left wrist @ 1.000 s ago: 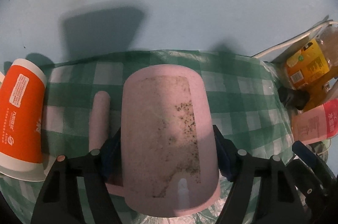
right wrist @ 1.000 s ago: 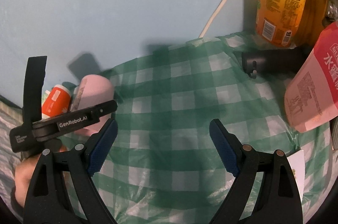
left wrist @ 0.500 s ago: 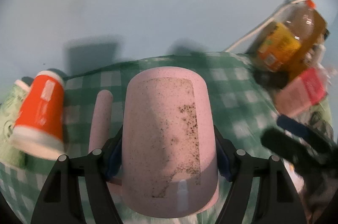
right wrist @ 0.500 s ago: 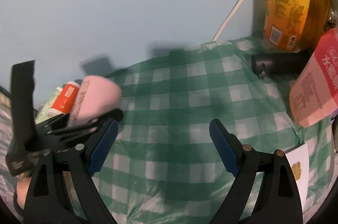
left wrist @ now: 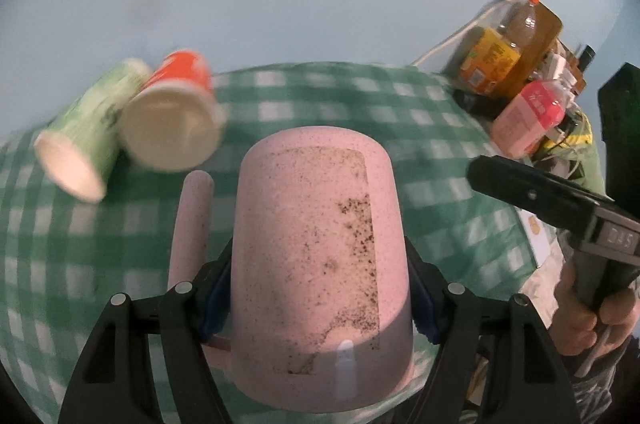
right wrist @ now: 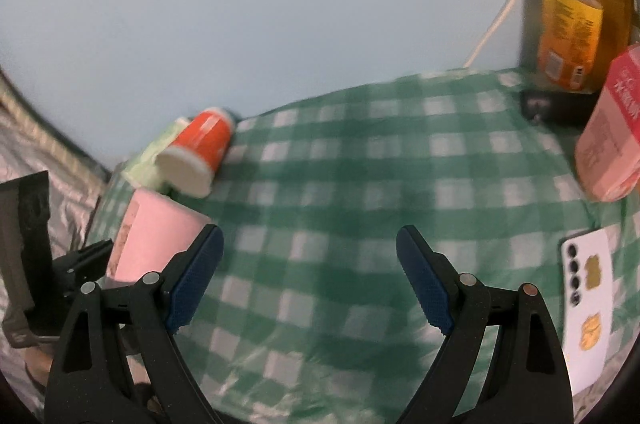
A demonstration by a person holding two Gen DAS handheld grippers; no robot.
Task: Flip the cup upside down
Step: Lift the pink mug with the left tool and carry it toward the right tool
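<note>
My left gripper is shut on a pink speckled cup with a handle on its left side. The cup is held off the green checked cloth, its closed base pointing away from me. In the right wrist view the same pink cup shows at the far left, held by the left gripper. My right gripper is open and empty above the cloth. The right gripper body shows at the right of the left wrist view, its fingers hidden.
An orange paper cup and a green paper cup lie on their sides at the cloth's far left. A large tea bottle, a pink bottle, a black object and a white phone stand at the right.
My left gripper has lifted and pulled back with the pink cup, so more of the table shows. The right gripper has also drawn back and risen, still open.
</note>
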